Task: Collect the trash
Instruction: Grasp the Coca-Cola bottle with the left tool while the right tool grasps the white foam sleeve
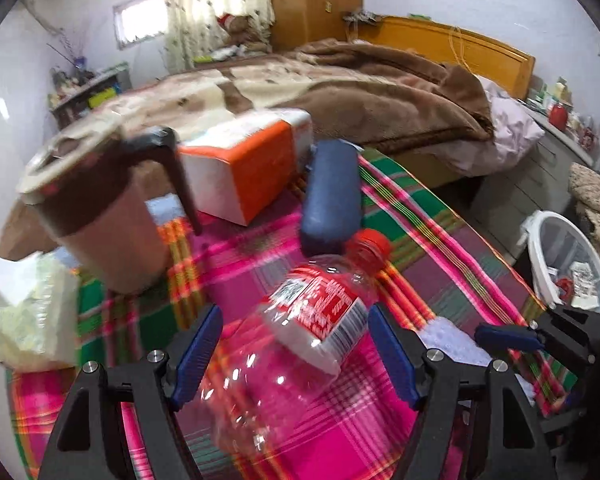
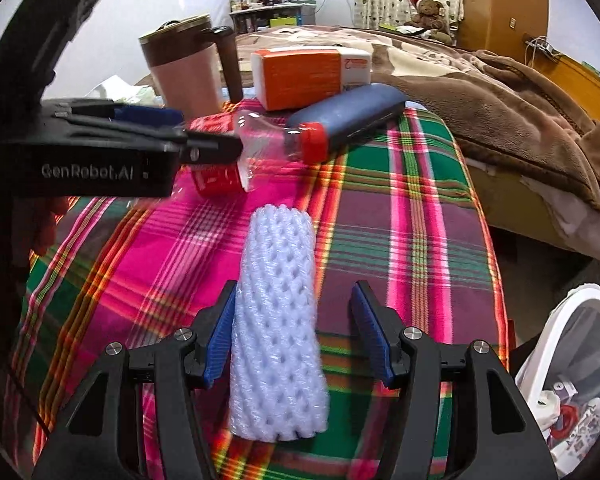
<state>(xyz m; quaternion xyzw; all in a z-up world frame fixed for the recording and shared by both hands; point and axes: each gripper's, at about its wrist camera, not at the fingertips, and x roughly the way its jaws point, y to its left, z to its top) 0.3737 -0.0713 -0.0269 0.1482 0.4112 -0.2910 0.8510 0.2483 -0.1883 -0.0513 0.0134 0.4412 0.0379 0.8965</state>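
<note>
Left wrist view: left gripper (image 1: 294,354) jaws apart, straddling clear plastic bottle (image 1: 300,320) lying on plaid tablecloth (image 1: 440,248); pads not pressing. White trash bin (image 1: 540,248) at right.

Right wrist view: right gripper (image 2: 294,334) jaws apart around white foam net sleeve (image 2: 278,320); left pad touching or just beside it, right pad clear.

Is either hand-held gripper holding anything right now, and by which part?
Nothing is held. The left hand-held gripper straddles the plastic bottle open; the right hand-held gripper straddles the foam net sleeve open.
</note>
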